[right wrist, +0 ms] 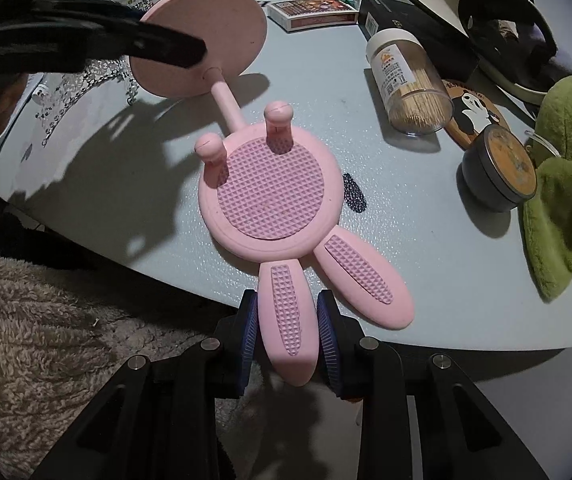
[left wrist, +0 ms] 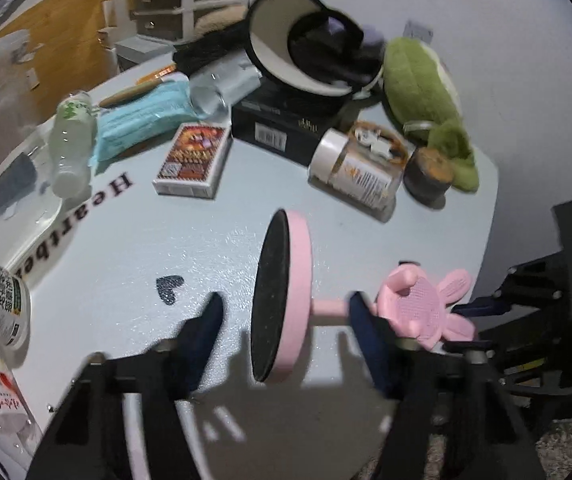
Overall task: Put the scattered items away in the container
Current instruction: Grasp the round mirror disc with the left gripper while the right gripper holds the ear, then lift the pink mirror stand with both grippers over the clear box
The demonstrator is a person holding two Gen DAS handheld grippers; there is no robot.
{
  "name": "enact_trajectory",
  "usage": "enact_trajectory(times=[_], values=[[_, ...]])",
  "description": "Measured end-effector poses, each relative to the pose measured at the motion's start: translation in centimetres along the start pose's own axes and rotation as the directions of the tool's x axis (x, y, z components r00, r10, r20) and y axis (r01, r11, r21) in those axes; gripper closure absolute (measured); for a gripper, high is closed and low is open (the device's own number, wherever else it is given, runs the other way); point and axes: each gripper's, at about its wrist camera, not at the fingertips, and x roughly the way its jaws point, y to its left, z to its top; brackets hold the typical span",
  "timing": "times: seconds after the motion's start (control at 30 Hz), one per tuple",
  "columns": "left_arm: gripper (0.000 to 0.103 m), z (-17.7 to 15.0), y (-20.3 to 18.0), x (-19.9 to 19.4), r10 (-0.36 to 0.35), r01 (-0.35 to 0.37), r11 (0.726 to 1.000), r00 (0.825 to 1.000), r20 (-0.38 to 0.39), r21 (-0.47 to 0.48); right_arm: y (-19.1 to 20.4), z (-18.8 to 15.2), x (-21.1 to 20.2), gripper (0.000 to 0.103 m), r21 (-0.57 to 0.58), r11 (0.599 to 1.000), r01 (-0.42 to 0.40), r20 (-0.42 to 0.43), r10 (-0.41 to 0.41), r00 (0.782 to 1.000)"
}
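Right gripper (right wrist: 286,332): jaws clamped on one ear of the pink rabbit stand (right wrist: 270,188), which lies over the desk (right wrist: 426,272) edge. Left gripper (left wrist: 286,316): jaws wide, straddling the stand's round base. Toothpick jar (right wrist: 406,80) lies just beyond the stand.

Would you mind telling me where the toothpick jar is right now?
The toothpick jar lies on its side on the table, right of centre in the right wrist view, between the black box and the panda coaster, resting partly on the coaster.
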Motion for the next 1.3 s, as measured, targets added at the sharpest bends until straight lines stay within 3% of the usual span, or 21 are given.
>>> enact_trajectory(times=[0.1,0.23,0.3,0.37,0.47,0.53,0.67,0.77,0.83,0.93,0.97,1.03,1.13,1.3], values=[[0.083,0.1,0.7,0.5,-0.008,0.007,0.999,1.0,-0.022,-0.034,-0.1,-0.2,-0.1,0.072,0.025,1.0,-0.012,-0.005,0.012,1.0],[0.083,0.2,1.9,0.5,-0.05,0.047,0.993,0.998,-0.027,-0.107,-1.2,-0.7,-1.2,0.07,0.136,0.989,-0.063,0.035,0.058,0.998],[0.083,0.3,2.7,0.5,-0.076,0.071,0.985,0.997,-0.028,-0.16,-2.3,-1.3,-2.3,0.057,0.235,0.965,-0.118,0.098,0.098,0.99],[0.083,0.3,3.3,0.5,-0.099,0.091,0.975,0.995,-0.026,-0.205,-4.0,-2.5,-3.3,0.044,0.372,0.906,-0.203,0.174,0.146,0.974],[0.083,0.3,3.9,0.6,-0.125,0.115,0.962,0.992,-0.023,-0.248,-6.6,-4.6,-4.1,0.044,0.549,0.766,-0.335,0.282,0.208,0.937],[0.083,0.3,4.3,0.7,-0.142,0.131,0.952,0.99,-0.02,-0.277,-7.9,-5.3,-4.2,0.044,0.642,0.643,-0.417,0.349,0.239,0.906],[0.083,0.2,5.1,0.8,-0.176,0.162,0.929,0.984,-0.012,-0.333,-10.4,-7.5,-3.8,0.044,0.736,0.427,-0.525,0.437,0.292,0.851],[0.083,0.2,5.6,0.9,-0.197,0.181,0.913,0.98,-0.006,-0.367,-11.0,-8.9,-2.7,0.044,0.728,0.251,-0.638,0.539,0.365,0.759],[0.083,0.1,5.8,0.9,-0.203,0.187,0.908,0.979,-0.004,-0.376,-10.3,-7.2,-1.7,0.044,0.713,0.206,-0.67,0.567,0.393,0.724],[0.083,0.0,6.1,0.9,-0.213,0.196,0.9,0.977,0.0,-0.389,-9.5,-6.3,-0.8,0.044,0.694,0.172,-0.699,0.59,0.42,0.689],[0.083,0.0,6.2,0.9,-0.216,0.199,0.897,0.976,0.001,-0.394,-9.3,-5.8,-0.6,0.046,0.688,0.175,-0.704,0.591,0.428,0.684],[0.083,-0.1,6.3,0.9,-0.219,0.202,0.894,0.976,0.003,-0.4,-8.8,-4.6,-0.6,0.061,0.673,0.192,-0.714,0.587,0.448,0.674],[0.084,-0.1,6.8,0.9,-0.228,0.21,0.884,0.974,0.007,-0.418,-8.6,-3.4,-0.8,0.074,0.668,0.231,-0.707,0.574,0.445,0.688],[0.087,0.6,7.3,0.0,-0.221,0.212,0.89,0.975,0.025,-0.404,-8.8,-0.9,-2.7,0.086,0.621,0.247,-0.744,0.609,0.446,0.656]])
